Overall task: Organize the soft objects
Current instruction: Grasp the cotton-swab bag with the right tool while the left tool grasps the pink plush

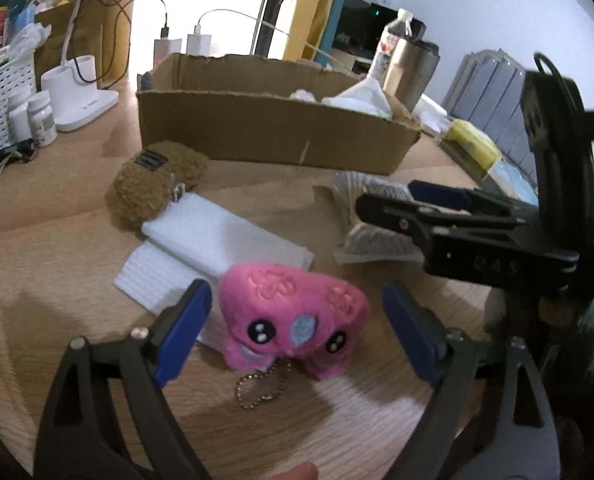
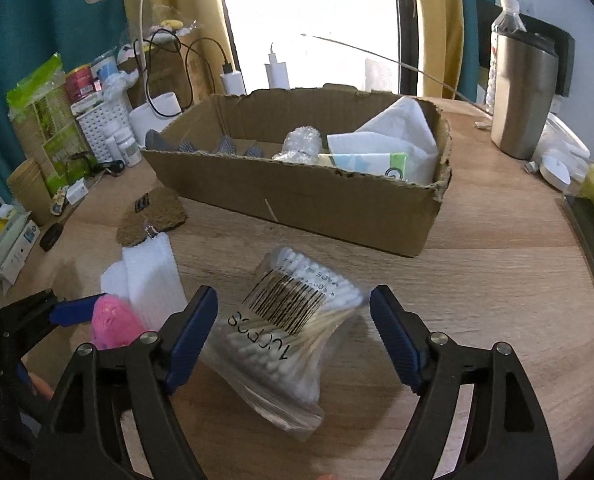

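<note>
Item 1. Pink plush toy (image 1: 293, 312): small, embroidered face, bead chain (image 1: 263, 386) trailing at its 6 o'clock. Lies on the wooden table (image 1: 57, 216), its upper edge resting against the white foam sheets (image 1: 221, 236). It sits between the blue pads of the left gripper (image 1: 297, 330); the jaws are spread wide and neither pad touches it. In the right wrist view the toy shows only partly, at 9 o'clock.

Item 2. Cotton swab pack (image 2: 287, 328): clear plastic sleeve, barcode label on top, lying flat on the table. It sits between the pads of the right gripper (image 2: 293, 332), whose jaws are likewise spread, with gaps on both sides of the pack.

Item 3. White foam sheets: two stacked pieces, at 11 o'clock from the pink toy.

Item 4. Brown fuzzy plush (image 1: 157, 184): at 11 o'clock from the foam, touching its far corner; dark patch on top, metal clasp at the side.

Item 5. Cardboard box (image 2: 297, 196): open-topped, torn rim, at 12 o'clock beyond all the above. Contents: white tissue or cloth (image 2: 401, 136), a green-and-white packet (image 2: 373, 162), a bubble-wrapped bundle (image 2: 301, 142), grey pieces at its left end.

Item 6. Surroundings: steel tumbler (image 2: 523, 100) and water bottle (image 2: 505, 24) at 2 o'clock; white perforated basket (image 2: 101, 128), pill bottles (image 2: 123, 142) and lamp base (image 1: 79, 92) at 10 o'clock.
</note>
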{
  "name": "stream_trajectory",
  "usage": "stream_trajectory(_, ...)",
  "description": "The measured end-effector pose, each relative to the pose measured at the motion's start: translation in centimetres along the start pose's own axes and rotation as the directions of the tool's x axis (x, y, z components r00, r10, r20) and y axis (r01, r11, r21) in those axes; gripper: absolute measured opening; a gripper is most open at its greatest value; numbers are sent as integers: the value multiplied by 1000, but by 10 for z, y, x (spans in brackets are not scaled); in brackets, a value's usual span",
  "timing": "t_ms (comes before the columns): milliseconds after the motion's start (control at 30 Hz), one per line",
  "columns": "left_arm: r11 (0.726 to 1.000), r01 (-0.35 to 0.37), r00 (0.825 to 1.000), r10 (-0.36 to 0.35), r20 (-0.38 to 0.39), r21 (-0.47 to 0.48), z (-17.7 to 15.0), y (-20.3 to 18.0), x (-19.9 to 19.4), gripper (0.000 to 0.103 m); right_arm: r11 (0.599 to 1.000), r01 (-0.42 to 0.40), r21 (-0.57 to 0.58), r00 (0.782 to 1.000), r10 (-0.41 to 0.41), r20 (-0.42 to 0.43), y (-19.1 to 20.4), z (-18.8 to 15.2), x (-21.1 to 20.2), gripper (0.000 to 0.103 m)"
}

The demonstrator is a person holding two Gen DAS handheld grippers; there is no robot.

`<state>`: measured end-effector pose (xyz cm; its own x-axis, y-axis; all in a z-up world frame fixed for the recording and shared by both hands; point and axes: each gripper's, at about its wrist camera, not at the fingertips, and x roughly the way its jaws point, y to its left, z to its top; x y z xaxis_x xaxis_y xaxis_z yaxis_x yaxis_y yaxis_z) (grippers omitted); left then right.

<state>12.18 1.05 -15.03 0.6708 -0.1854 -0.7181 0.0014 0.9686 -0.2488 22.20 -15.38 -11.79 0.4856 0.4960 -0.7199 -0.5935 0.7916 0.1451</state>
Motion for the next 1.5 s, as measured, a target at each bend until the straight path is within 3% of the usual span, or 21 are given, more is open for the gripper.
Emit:
stream_trajectory(100, 999, -29, 999, 29, -39, 21, -1, -4, 8, 89, 1000, -1, 3, 1000, 1, -15, 1, 0, 5, 81)
stream_trajectory(300, 998, -51, 998, 52, -42, 38, -3, -7, 9, 89, 1000, -13, 2, 1000, 13, -28, 1, -1, 8, 80)
stream_trajectory(467, 997, -62, 998, 63, -28, 56, -2, -12, 8, 88, 1000, -23, -16, 999, 22, -33, 3, -3, 7, 67)
stream_trajectory(500, 996, -61, 998, 62, -24, 61, -3, -13, 8, 85, 999, -26, -19, 999, 26, -33, 3, -4, 6, 65)
stream_trajectory(533, 996, -55, 998, 57, -21, 67, -3, -15, 7, 75, 999, -28, -20, 999, 28, -32, 3, -4, 6, 64)
stream_trajectory(667, 995, -54, 998, 56, -20, 78, -4, -19, 5, 68, 999, -33, -13, 999, 33, -24, 1, -5, 3, 56)
stream_trajectory(1033, 993, -42, 999, 40, 19, 107, -2, -26, -6, 40, 1000, -25, -15, 1000, 25, 10, -2, -6, -11, 48)
stream_trajectory(1133, 991, -32, 999, 28, 26, 127, -2, -31, -9, 35, 999, -24, -23, 1000, 25, 17, -1, -6, -14, 42)
stream_trajectory(1500, 988, -12, 999, 5, 45, 157, 2, -42, -16, 28, 999, -19, -35, 999, 21, 48, 0, -6, -25, 41)
